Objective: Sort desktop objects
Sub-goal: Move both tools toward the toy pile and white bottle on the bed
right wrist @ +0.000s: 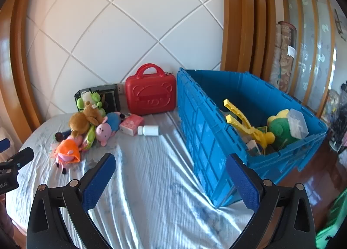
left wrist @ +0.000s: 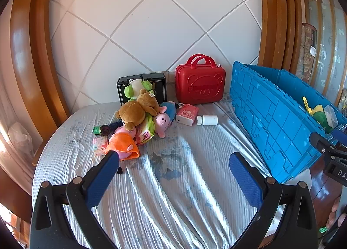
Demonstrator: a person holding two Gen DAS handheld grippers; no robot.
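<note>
A pile of toys lies at the far left of the table: a brown bear (left wrist: 135, 111) (right wrist: 83, 119), a pink pig (left wrist: 162, 121) (right wrist: 103, 130), an orange-dressed pig doll (left wrist: 123, 145) (right wrist: 67, 152) and a green plush (left wrist: 138, 88). A pink box (left wrist: 187, 114) (right wrist: 131, 124) and a white bottle (left wrist: 207, 120) (right wrist: 149, 130) lie beside them. The blue crate (left wrist: 273, 116) (right wrist: 208, 136) on the right holds a yellow clamp toy (right wrist: 247, 125), a green plush (right wrist: 280, 127) and a clear box (right wrist: 298, 123). My left gripper (left wrist: 173, 162) is open and empty above the cloth. My right gripper (right wrist: 170, 164) is open and empty by the crate's near corner.
A red case (left wrist: 200, 83) (right wrist: 151, 93) and a black box (left wrist: 161, 85) (right wrist: 111, 94) stand against the white tiled wall. A pale wrinkled cloth (left wrist: 173, 194) covers the round table. Wooden frames flank the wall. The right gripper's body shows at the left wrist view's right edge (left wrist: 331, 153).
</note>
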